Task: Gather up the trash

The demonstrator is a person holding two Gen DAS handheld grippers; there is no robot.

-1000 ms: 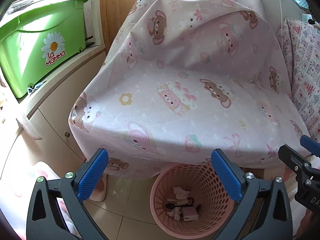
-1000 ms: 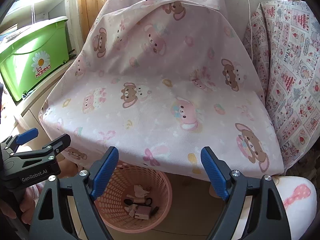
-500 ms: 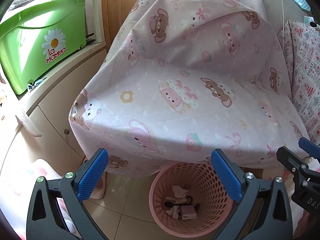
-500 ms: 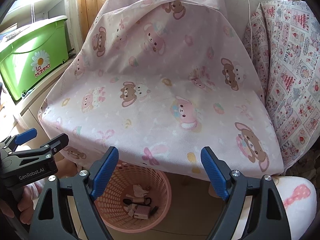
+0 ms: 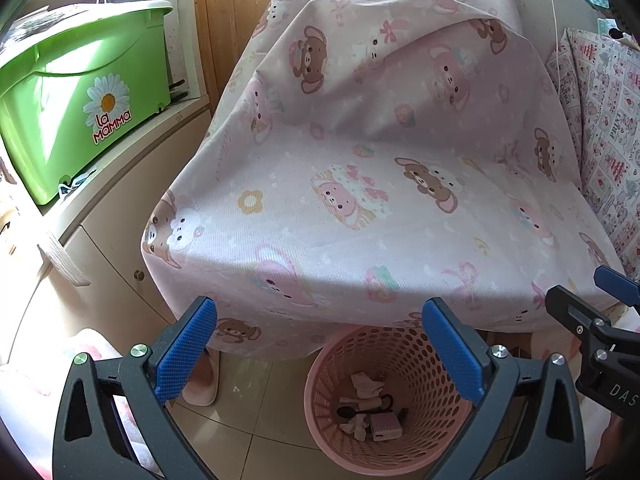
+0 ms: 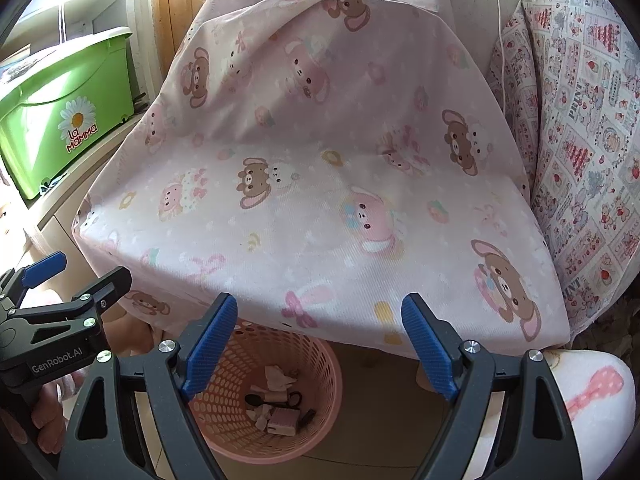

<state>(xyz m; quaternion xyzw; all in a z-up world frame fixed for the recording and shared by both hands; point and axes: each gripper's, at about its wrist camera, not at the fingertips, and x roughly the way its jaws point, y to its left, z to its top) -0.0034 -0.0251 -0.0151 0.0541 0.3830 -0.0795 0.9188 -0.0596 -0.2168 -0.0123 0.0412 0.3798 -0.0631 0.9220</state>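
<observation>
Holding both tools above the floor, we have the left gripper point(image 5: 320, 356) and the right gripper point(image 6: 320, 348) with their blue pads spread wide and nothing between them. The pink basket point(image 5: 432, 364) stands on the tiles just under the front edge of the seat draped in a pink sheet point(image 5: 360, 200); in the left view it sits at about five o'clock, in the right view at about seven. Inside it lie the scraps point(image 5: 370, 412): crumpled white bits, a small pink box and something dark, possibly a spoon, though we cannot be sure.

On the sheet we see no loose trash, nor on the visible tiles, so we judge the collecting is near its end, or the next piece lies out of view. To do this step well we should:

- keep both pairs of pads wide until a scrap is clearly between them;
- look along the floor at seven o'clock in the left view, near the slipper point(image 5: 204, 380);
- come at any scrap from above, so the hanging sheet is not snagged;
- release only over the basket mouth, clear of its rim.

The green bin point(image 5: 80, 92) on the ledge is not our concern.
</observation>
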